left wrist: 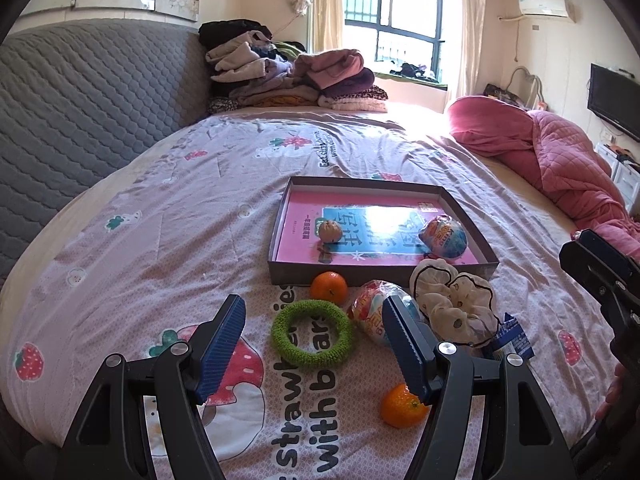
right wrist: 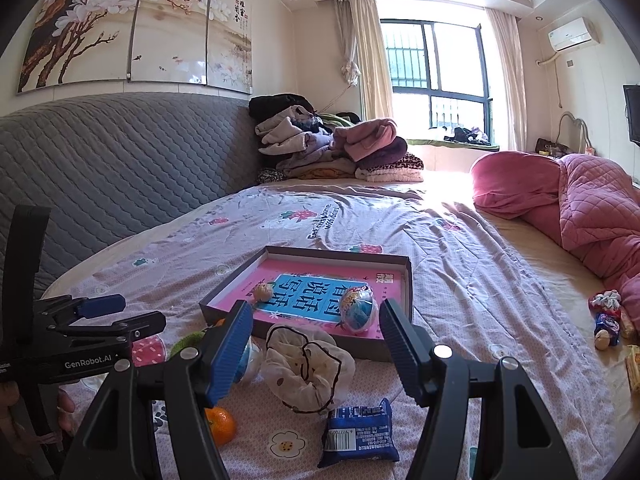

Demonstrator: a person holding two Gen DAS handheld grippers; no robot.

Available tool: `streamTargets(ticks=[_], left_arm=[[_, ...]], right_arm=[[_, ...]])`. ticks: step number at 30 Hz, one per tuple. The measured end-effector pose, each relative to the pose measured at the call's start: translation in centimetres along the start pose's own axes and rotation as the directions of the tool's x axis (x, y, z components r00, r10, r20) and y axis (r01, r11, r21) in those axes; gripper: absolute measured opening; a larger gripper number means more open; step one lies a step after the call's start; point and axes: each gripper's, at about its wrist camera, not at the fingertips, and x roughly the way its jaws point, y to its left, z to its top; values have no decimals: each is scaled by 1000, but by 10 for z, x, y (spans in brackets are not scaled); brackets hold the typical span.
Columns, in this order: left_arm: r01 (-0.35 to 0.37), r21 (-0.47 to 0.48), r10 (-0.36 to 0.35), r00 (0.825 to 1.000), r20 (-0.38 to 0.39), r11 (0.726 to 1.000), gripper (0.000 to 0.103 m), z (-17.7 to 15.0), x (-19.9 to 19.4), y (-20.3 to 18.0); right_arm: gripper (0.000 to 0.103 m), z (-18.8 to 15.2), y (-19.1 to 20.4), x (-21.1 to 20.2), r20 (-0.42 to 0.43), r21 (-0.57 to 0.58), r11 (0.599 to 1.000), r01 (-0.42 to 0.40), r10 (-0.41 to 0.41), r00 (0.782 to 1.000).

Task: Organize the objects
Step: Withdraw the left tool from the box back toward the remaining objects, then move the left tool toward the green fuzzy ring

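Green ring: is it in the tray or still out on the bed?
Out. The green ring lies on the bedsheet in front of the tray, apart from its near wall, between the open left gripper fingers.

Right gripper [right wrist: 316, 346] spread wide above cream scrunchie [right wrist: 306, 368]. Blue snack packet [right wrist: 358, 434] just nearer; orange [right wrist: 220, 424] beside left finger. Beyond, shallow box [right wrist: 408, 280] holding pink book [right wrist: 320, 294], wrapped egg [right wrist: 358, 308], small ball [right wrist: 263, 291].
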Motion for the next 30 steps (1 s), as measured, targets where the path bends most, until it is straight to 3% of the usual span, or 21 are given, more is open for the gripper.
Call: streamTargets(ticks=[13, 30], left_arm=[[24, 26, -24, 999, -23, 999, 72, -13, 0, -7], [18, 29, -15, 994, -110, 999, 72, -26, 17, -6]], right_arm=[[65, -12, 6, 8, -50, -36, 999, 12, -14, 999], [65, -16, 7, 13, -72, -42, 999, 9, -12, 997]])
